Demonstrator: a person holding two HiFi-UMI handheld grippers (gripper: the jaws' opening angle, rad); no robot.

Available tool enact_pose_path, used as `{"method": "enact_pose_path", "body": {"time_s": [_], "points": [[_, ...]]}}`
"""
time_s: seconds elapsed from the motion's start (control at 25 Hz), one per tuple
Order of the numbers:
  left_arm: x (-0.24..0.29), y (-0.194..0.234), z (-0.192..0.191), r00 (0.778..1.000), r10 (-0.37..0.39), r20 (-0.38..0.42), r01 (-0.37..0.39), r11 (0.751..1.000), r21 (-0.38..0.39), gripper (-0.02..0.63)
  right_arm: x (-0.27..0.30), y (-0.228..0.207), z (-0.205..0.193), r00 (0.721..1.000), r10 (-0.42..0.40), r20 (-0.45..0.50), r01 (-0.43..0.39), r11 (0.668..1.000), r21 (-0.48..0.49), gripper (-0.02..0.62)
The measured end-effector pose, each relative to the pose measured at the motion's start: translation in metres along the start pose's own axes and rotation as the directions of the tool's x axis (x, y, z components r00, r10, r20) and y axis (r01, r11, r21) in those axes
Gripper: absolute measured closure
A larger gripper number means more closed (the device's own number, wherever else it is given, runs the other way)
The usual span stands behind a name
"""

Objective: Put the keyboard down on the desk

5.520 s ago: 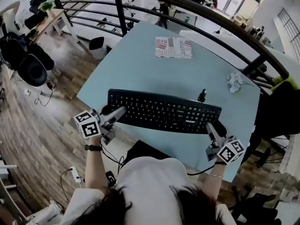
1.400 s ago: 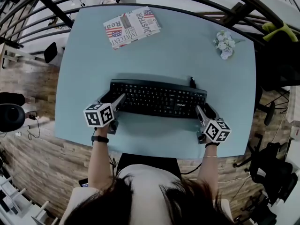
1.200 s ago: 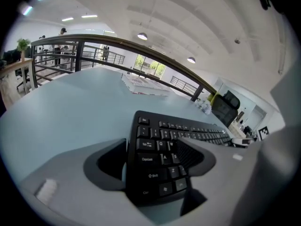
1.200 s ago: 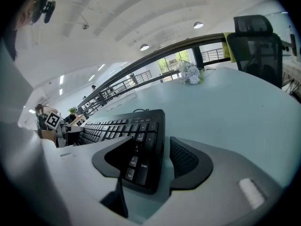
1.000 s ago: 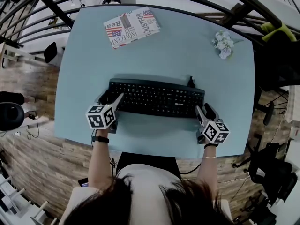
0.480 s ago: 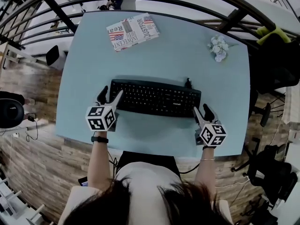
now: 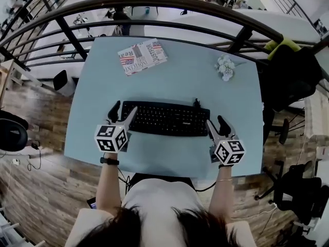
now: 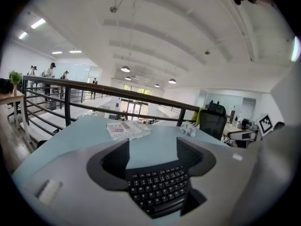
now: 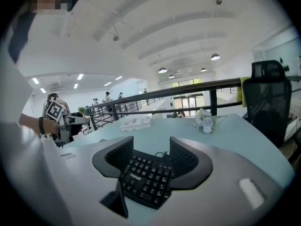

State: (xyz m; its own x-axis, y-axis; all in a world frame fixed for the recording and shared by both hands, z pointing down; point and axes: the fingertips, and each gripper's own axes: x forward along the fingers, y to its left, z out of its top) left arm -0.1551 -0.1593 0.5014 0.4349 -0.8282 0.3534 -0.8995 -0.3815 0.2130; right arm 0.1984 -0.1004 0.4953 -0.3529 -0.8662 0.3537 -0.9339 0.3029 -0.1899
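Note:
The black keyboard (image 7: 164, 120) lies flat on the light blue desk (image 7: 169, 81), a little in from the front edge. My left gripper (image 7: 121, 110) is open at the keyboard's left end, and the keys (image 8: 157, 189) show between its spread jaws. At the right end, my right gripper (image 7: 215, 122) is also open, and the keyboard (image 9: 146, 178) runs away from it between the jaws. In the gripper views neither pair of pads presses on the keyboard. Its cable (image 7: 195, 103) leaves the far edge.
A magazine (image 7: 142, 55) lies at the desk's far left and a crumpled white bunch (image 7: 224, 67) at the far right. A dark railing (image 7: 154, 4) runs behind the desk. A black office chair (image 7: 293, 71) stands to the right.
5.5 s ago both grippers held the keyboard over the desk's front edge. It now rests further in on the desk. Over the last second both grippers spread their jaws and eased off its ends.

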Motion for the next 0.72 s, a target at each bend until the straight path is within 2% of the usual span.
{"method": "enact_pose_path", "body": {"time_s": [0.2,0.4,0.72], "points": [[-0.014,-0.036,0.033,0.994,-0.083,0.067,0.08,0.996,0.044,0.244,-0.019,0.012,0.043,0.996,0.019,0.092,-0.014,0.998,-0.057,0.377],[-0.026,-0.076,0.057,0.978,-0.17,0.118,0.163,0.984,0.068,0.27,-0.035,0.028,0.079,0.985,0.059,0.161,-0.042,0.993,-0.106,0.377],[-0.043,-0.122,0.076,0.956,-0.246,0.159,0.224,0.964,0.144,0.354,-0.057,0.056,0.112,0.963,0.119,0.241,-0.083,0.985,-0.153,0.396]]}}
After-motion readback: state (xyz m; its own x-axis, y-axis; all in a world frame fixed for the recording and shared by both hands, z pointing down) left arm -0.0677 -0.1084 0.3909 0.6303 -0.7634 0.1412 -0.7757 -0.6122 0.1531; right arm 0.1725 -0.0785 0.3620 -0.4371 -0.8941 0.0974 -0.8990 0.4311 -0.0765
